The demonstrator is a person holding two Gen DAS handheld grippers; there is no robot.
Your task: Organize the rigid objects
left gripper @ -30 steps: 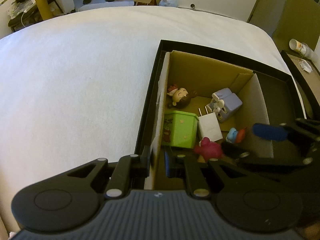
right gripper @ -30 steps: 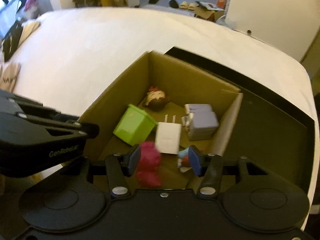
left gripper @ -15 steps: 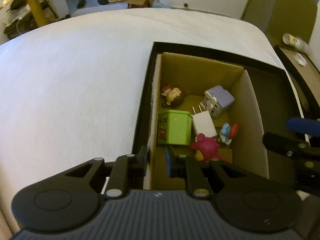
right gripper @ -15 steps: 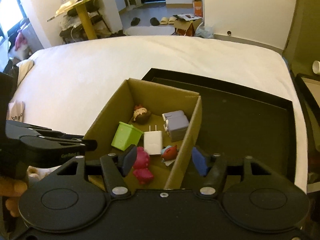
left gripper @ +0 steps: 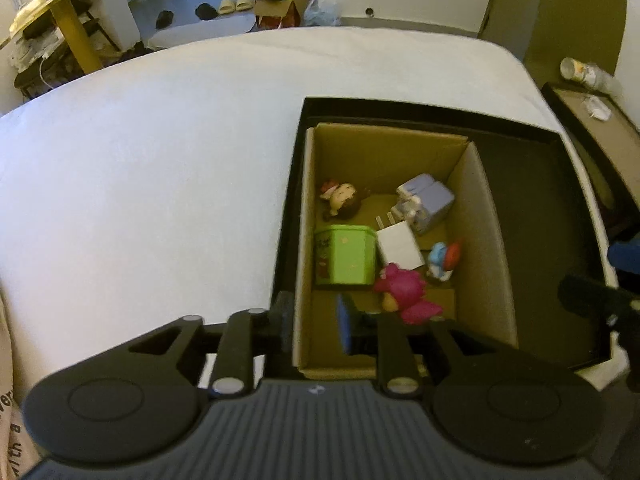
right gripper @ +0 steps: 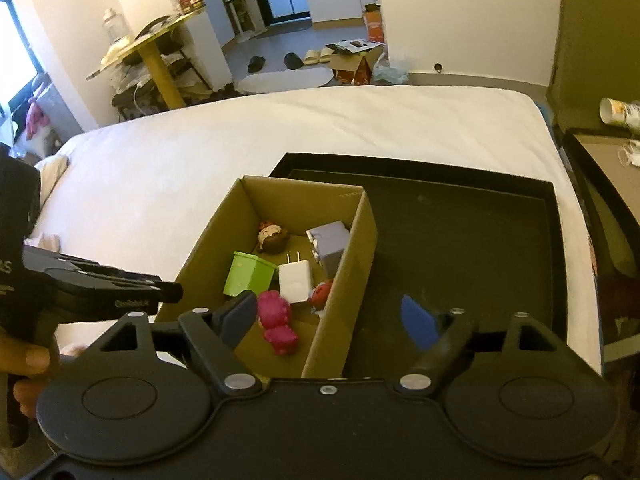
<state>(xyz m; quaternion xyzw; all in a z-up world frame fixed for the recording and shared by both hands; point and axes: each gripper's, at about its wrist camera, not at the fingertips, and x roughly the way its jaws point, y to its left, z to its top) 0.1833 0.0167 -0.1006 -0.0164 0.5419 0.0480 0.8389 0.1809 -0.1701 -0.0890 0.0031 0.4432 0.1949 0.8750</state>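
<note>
An open cardboard box (left gripper: 484, 264) stands at the left end of a black tray (left gripper: 540, 220) on a white bed. Inside lie a pink toy (left gripper: 402, 290), a green cube (left gripper: 348, 258), a white charger (left gripper: 400, 246), a purple adapter (left gripper: 432, 202), a brown-haired figurine (left gripper: 342, 200) and a blue-and-red toy (left gripper: 444, 258). My left gripper (left gripper: 316, 322) straddles the box's left wall; its jaws are opening and the pads stand off the wall. My right gripper (right gripper: 328, 320) hovers over the box's right wall (right gripper: 352, 280), its jaws opening wide around nothing. The pink toy (right gripper: 276, 318) lies below its left finger.
The white bed (left gripper: 160, 160) stretches to the left and far side. A side table with a tipped cup (right gripper: 620, 112) stands at the right. A person's hand (right gripper: 28, 364) holds the left gripper (right gripper: 112, 288). Shelves, shoes and a carton sit on the floor beyond.
The pink toy left the right jaws and lies in the box. The right gripper pulled back, rose and opened wider. The left jaws parted from the box wall and lifted a little.
</note>
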